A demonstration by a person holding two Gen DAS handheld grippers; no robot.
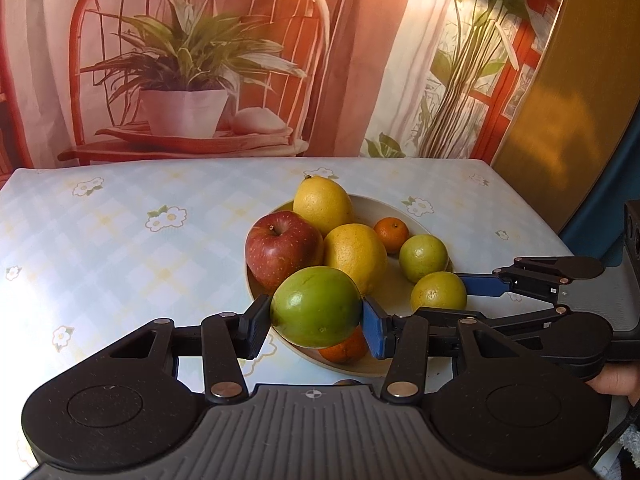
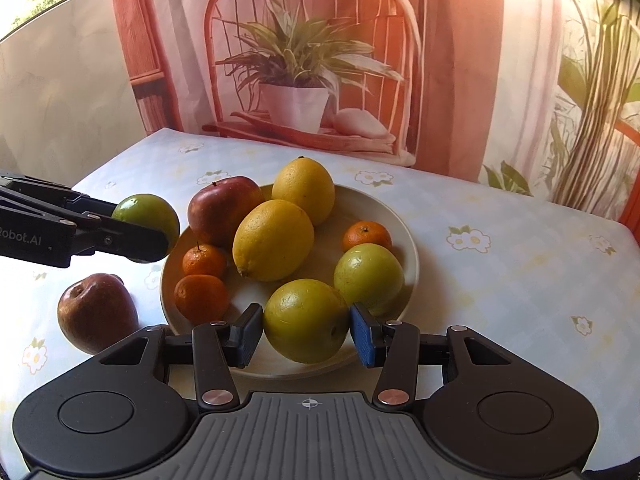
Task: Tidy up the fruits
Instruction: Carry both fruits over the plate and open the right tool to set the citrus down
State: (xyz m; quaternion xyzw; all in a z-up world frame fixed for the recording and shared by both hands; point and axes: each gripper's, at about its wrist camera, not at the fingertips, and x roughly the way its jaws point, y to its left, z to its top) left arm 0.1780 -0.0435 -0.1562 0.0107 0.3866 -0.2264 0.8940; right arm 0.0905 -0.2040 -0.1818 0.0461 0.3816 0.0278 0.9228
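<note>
The left gripper clamps a green fruit; the right gripper clamps a yellow-green fruit over the plate.

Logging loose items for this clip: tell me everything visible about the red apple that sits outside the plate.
The dark red apple, seen only in the right wrist view, lies on the flowered tablecloth left of the plate, apart from its rim. Its skin looks matte and slightly mottled; the stem dimple tilts up-left. Nothing grips or touches it but the cloth.
</note>
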